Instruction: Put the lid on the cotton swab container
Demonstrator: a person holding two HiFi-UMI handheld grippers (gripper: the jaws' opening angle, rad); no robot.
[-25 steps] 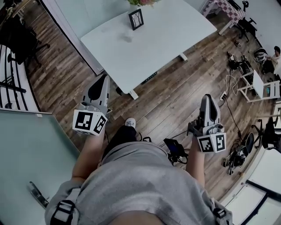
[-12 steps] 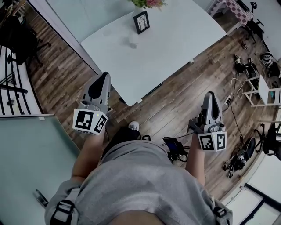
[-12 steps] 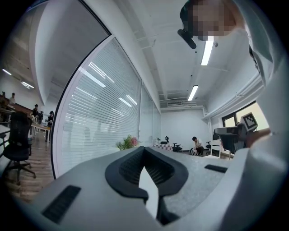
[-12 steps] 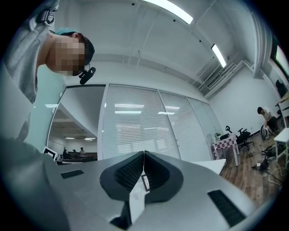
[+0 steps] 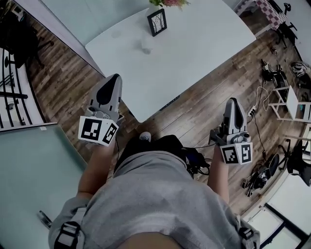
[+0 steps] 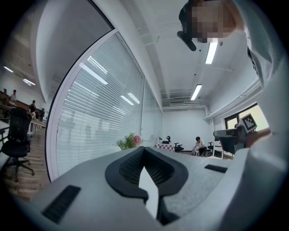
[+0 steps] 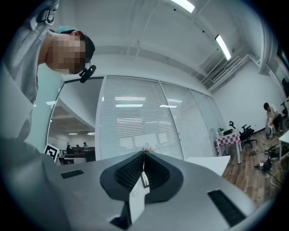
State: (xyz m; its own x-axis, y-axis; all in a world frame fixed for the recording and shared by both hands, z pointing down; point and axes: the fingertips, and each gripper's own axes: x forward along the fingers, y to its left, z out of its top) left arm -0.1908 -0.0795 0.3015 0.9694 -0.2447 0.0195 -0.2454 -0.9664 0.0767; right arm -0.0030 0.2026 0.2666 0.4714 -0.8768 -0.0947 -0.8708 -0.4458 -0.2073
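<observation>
Both of my hand-held grippers are pointing level out in front of me, over the wooden floor (image 5: 204, 109) and short of the counter (image 5: 204, 44). The left hand-held gripper (image 5: 115, 76) is sitting fully closed, tips pressed together, with nothing in it. In the left gripper view its jaws are meeting at the tip (image 6: 143, 151). A pale sliver is showing in the gap lower down, and I can't say what it is.

The right hand-held gripper (image 5: 233, 100) is also closed tip to tip and carrying nothing (image 7: 143, 155). A whitish strip with a tiny label is showing low in its gap, too blurry to read.

The cotton swab container (image 5: 147, 46) is the tricky bit. From the head view there's only a faint see-through smudge on the counter, just on the near side of the picture frame (image 5: 157, 22), well apart from both hand-held grippers. I'm guessing that's it, but it's so small and washed out that I can't tell whether it's capped.

The flowers (image 5: 167, 2) at the far edge are getting cut off by the top of the picture, though they're peeking over the left jaws in that gripper's view (image 6: 130, 141). My own grey shirt (image 5: 155, 204) is blocking most of the near floor.
</observation>
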